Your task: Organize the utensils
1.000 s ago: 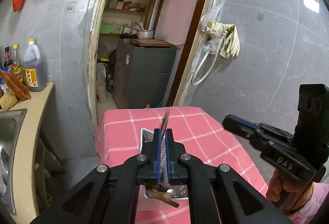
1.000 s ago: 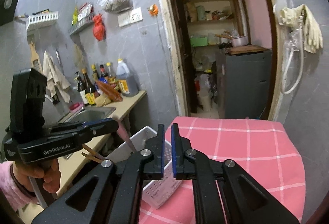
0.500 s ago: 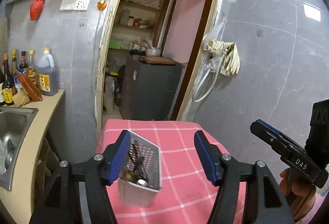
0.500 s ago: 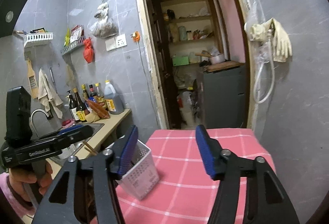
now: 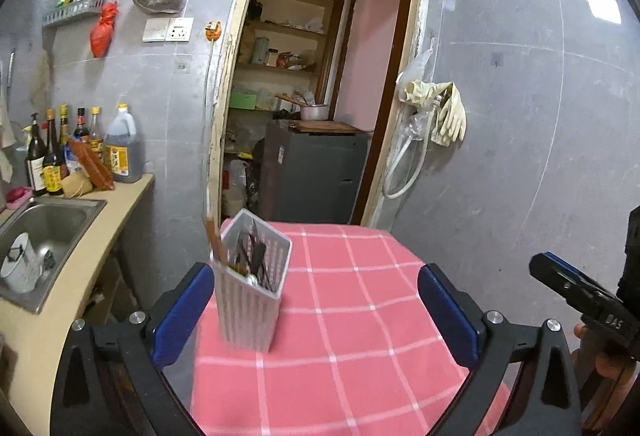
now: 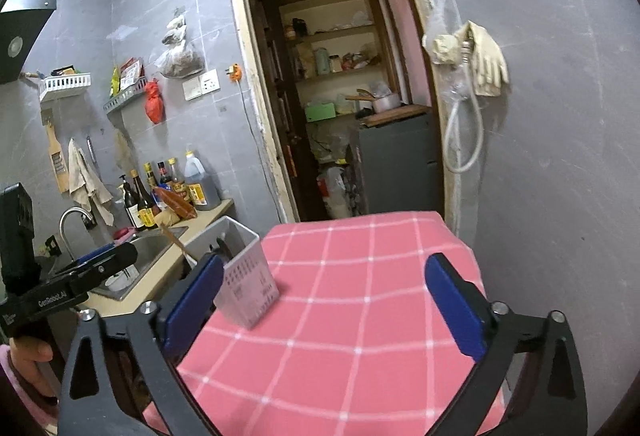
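Observation:
A white slotted utensil basket (image 5: 252, 288) (image 6: 248, 288) stands on the pink checked tablecloth (image 5: 360, 316) near the table's left edge. It holds a wooden-handled utensil (image 5: 212, 236) and several dark utensils (image 5: 254, 254). My left gripper (image 5: 315, 270) is drawn back from the basket and its jaws are opening wide; nothing sits between its blue pads (image 5: 180, 312). The jaws of my right gripper (image 6: 325, 259) are also opening and hold nothing. The basket shows just past its left finger (image 6: 192, 300), untouched. Each gripper appears in the other's view, the right one (image 5: 560, 276) and the left one (image 6: 96, 264).
A counter with a steel sink (image 5: 52, 220) and several sauce bottles (image 5: 80, 152) runs along the left. A white cup (image 5: 20, 264) lies in the sink. Behind the table, a doorway opens onto a grey cabinet (image 5: 316, 172). Gloves (image 5: 448, 112) hang on the tiled wall.
The left gripper, shut on a thin utensil over the basket a second ago, has let it go. Both grippers have opened wide and pulled back from the basket.

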Demonstrator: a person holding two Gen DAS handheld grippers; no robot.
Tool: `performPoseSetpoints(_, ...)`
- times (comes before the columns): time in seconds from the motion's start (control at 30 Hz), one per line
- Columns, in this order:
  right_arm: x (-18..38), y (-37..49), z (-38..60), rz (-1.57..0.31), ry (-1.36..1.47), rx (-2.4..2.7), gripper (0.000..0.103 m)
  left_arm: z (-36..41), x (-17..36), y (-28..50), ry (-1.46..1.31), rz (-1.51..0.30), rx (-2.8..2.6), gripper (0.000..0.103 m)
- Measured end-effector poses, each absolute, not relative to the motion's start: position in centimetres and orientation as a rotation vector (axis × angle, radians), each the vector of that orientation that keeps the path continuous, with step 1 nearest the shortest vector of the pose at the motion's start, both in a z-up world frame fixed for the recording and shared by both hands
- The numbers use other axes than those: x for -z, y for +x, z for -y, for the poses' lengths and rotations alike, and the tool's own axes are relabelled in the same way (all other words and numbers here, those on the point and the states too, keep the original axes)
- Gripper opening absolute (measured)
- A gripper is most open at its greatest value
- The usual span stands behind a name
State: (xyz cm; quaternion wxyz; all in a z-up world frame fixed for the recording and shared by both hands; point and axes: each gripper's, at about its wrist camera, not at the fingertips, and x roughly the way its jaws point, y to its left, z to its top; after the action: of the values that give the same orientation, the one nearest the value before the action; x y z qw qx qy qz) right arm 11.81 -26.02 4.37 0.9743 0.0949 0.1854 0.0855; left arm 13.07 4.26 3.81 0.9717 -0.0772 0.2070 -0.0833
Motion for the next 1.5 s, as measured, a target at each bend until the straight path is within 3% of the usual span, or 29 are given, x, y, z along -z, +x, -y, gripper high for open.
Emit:
performPoseSetpoints(0.73, -2.6, 1.6, 26.4, -0.348, 0.077, -0.122, 0.102, -2.1, -1.0, 1.9, -0.099, -0.39, 0.075, 0.103)
performPoseSetpoints(1.5, -2.2, 0.8, 26.4, -0.354, 0.08, -0.125, 0.102, -2.9, -0.2, 1.3, -0.131, -0.41, 0.077, 0.103)
